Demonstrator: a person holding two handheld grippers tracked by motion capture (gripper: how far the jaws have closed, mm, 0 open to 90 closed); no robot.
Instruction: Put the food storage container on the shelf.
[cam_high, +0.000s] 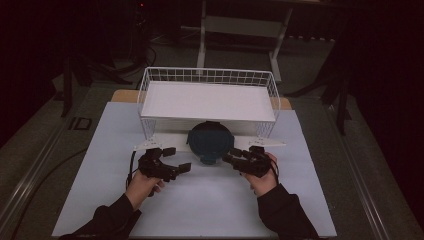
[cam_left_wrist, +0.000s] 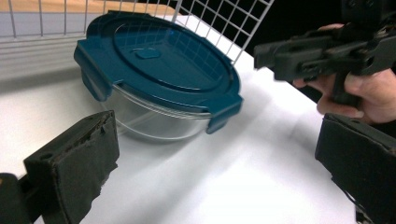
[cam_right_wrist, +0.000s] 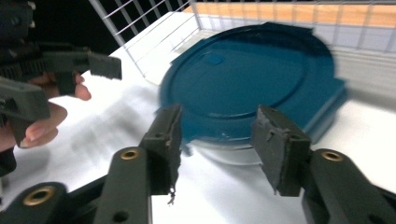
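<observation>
A round glass container (cam_high: 210, 142) with a dark teal clip lid (cam_left_wrist: 159, 65) sits on the white table, partly under the front of a white wire basket (cam_high: 208, 100). My left gripper (cam_high: 175, 160) is left of it, open wide with nothing between its pads (cam_left_wrist: 74, 163). My right gripper (cam_high: 232, 154) is at the container's right side, open. In the right gripper view the right gripper's pads (cam_right_wrist: 280, 144) stand just short of the lid's near edge (cam_right_wrist: 247, 79), apart from it.
The wire basket holds a flat white board (cam_high: 207, 102) and stands on short legs at the back of the table (cam_high: 210, 200). Dark floor and a table frame (cam_high: 240, 30) lie beyond.
</observation>
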